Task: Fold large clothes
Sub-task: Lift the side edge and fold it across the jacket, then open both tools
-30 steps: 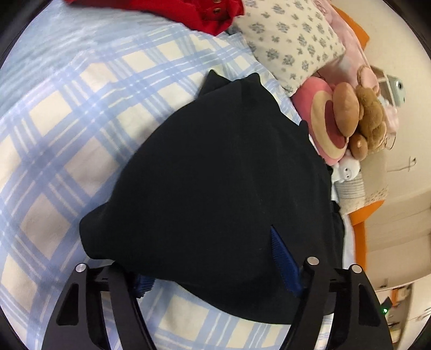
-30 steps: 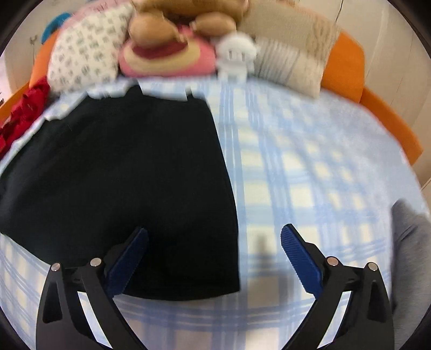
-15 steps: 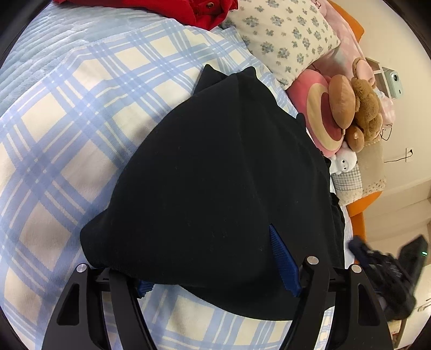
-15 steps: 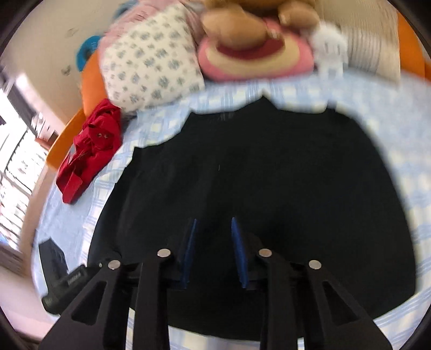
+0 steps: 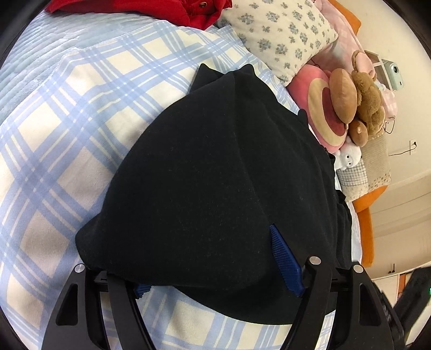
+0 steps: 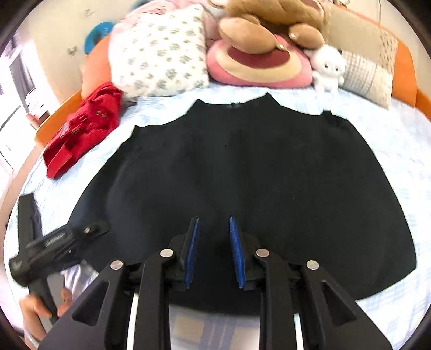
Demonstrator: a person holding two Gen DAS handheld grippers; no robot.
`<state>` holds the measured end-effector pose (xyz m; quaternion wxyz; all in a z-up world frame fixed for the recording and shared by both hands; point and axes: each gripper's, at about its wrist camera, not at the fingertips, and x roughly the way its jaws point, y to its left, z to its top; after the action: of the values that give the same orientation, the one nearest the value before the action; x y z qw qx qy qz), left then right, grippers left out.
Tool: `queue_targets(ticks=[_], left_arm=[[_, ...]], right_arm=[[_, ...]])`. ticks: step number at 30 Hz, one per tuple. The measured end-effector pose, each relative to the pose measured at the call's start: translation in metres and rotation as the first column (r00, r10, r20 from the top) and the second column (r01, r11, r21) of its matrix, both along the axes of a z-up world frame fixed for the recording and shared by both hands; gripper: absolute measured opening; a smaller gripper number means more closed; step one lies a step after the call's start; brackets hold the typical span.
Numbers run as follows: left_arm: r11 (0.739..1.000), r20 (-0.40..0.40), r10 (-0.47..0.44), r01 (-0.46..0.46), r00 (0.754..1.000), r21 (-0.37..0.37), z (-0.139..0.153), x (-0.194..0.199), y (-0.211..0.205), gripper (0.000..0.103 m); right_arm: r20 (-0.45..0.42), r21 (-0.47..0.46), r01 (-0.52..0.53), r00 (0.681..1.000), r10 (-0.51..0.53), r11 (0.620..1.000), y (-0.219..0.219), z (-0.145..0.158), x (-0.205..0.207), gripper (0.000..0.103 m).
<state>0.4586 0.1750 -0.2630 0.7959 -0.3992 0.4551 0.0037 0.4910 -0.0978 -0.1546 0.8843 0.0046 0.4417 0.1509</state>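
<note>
Where it lies spread on the checked bedspread (image 5: 67, 140), the black garment (image 6: 242, 175) looks flat; left gripper (image 5: 215, 265) spread apart under its hem, right gripper (image 6: 214, 250) narrowed, seemingly pinching nothing

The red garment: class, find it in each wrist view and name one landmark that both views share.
Left wrist view: the red garment lies along the top edge, left of centre, beyond the black garment.
Right wrist view: the red garment sits at the left, beside the black garment.
Shared landmark: the floral pillow, next to the red garment in both views.
</note>
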Motion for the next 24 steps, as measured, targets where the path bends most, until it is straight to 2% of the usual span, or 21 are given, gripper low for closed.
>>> queue_targets(ticks=[3, 7, 11, 14, 19, 22, 24], left_arm=[[1.000, -0.001, -0.005, 0.005, 1.000, 0.004, 0.000, 0.000, 0.000, 0.077], [1.000, -0.015, -0.021, 0.021, 1.000, 0.016, 0.002, 0.004, -0.001, 0.078], [1.000, -0.072, -0.008, 0.010, 0.997, 0.017, 0.006, 0.011, -0.002, 0.075], [0.999, -0.123, -0.021, 0.027, 0.992, 0.046, 0.017, 0.017, -0.004, 0.065], [0.975, -0.107, -0.083, 0.103, 0.991, 0.197, 0.062, 0.025, -0.018, 0.045], [0.956, -0.074, -0.119, 0.134, 0.990, 0.260, 0.100, 0.032, -0.032, 0.040], [0.934, -0.055, -0.153, 0.163, 0.987, 0.319, 0.130, 0.040, -0.051, 0.038]], right_arm=[[0.001, -0.034, 0.003, 1.000, -0.003, 0.999, -0.002, -0.013, -0.010, 0.022], [-0.021, -0.036, 0.007, 1.000, -0.008, 0.999, 0.000, -0.040, -0.009, 0.022], [0.045, -0.077, 0.013, 0.999, -0.009, 0.997, 0.006, -0.051, -0.019, 0.023], [0.097, -0.108, 0.019, 0.995, -0.009, 0.994, 0.011, -0.055, -0.026, 0.023], [0.144, -0.119, 0.026, 0.990, -0.008, 0.993, 0.012, -0.057, -0.031, 0.023], [0.152, -0.105, 0.026, 0.988, -0.010, 0.994, 0.010, -0.057, -0.032, 0.023], [0.160, -0.098, 0.028, 0.987, -0.012, 0.995, 0.009, -0.057, -0.033, 0.023]])
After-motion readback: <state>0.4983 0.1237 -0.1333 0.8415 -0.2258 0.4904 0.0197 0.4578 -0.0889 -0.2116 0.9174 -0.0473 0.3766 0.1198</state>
